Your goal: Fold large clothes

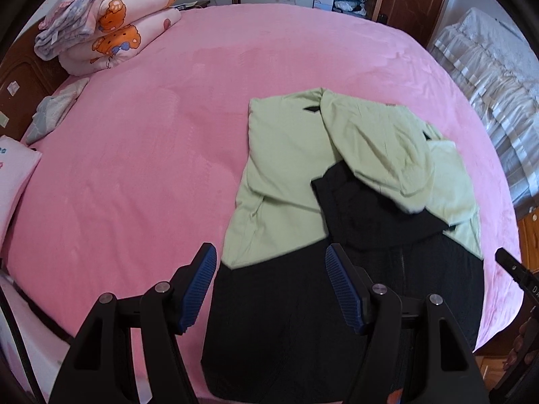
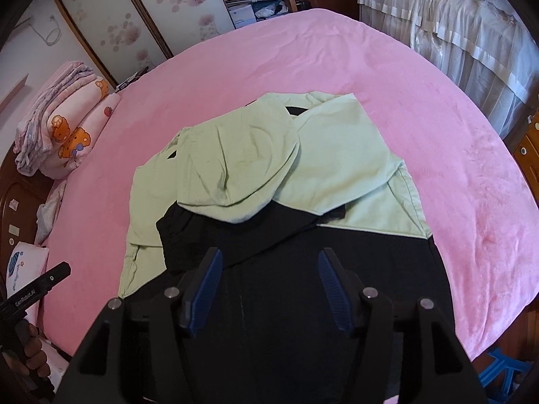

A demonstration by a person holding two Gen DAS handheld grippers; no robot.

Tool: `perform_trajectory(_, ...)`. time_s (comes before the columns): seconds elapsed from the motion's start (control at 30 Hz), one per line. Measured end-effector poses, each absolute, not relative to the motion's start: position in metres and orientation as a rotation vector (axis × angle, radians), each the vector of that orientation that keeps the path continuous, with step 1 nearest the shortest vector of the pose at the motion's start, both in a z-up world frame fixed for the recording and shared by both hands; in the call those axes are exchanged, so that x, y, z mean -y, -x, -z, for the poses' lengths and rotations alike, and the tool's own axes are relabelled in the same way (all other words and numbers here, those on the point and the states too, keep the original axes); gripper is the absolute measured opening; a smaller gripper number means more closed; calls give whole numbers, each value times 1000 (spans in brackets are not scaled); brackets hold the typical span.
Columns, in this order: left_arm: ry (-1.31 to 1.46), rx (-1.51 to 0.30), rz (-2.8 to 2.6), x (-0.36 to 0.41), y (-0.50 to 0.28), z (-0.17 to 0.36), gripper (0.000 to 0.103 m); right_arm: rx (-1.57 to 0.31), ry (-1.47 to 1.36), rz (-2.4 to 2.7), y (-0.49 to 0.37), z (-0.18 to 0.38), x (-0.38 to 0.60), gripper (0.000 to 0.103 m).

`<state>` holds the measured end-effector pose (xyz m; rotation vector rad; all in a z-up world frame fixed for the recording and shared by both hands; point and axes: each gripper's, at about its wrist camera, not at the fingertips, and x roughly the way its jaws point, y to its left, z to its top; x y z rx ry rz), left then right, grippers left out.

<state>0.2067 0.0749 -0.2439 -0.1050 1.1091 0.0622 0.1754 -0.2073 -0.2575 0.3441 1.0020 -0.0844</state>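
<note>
The left gripper [image 1: 271,262] is hanging over the near edge of the bed with its jaws spread wide and nothing between them; its blue ribbed pads [image 1: 198,289] are standing clear of the cloth. Directly beyond and between those jaws the black lower part of a green and black hooded jacket [image 1: 286,175] is lying flat on the pink bedspread [image 1: 141,141]. Further out from the jaws, the pale green upper part is lying with a sleeve folded across it and the green hood [image 1: 380,148] draped over the black panel, to the right of the jaws' line.

The right gripper [image 2: 271,262] is likewise hanging above the jacket [image 2: 340,171] with its jaws spread apart and empty, the black fabric showing in the gap between them. Just ahead of these jaws the hood [image 2: 235,168] is resting on the black panel, and the green shoulders are lying beyond it.

To the left of the right jaws, the left gripper's black body is showing at the frame edge, gripped by a hand [image 2: 32,350]. Far off to the upper left of both pairs of jaws, a stack of folded quilts [image 1: 111,23] is sitting at the corner of the bed, and a pillow [image 1: 13,171] is lying at the left edge
</note>
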Motion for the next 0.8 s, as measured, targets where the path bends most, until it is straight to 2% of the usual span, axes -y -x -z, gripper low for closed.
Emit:
perform_trajectory(0.13, 87, -1159, -78, -65, -175, 252, 70, -994, -320, 104, -142, 256, 214, 60)
perform_trajectory(0.4, 95, -1204, -142, -51, -109, 263, 70, -1006, -338, 100, -81, 259, 252, 60)
perform_trajectory(0.8, 109, -1374, -233, -64, -56, 328, 70, -1127, -259, 167, -17, 300, 312, 60)
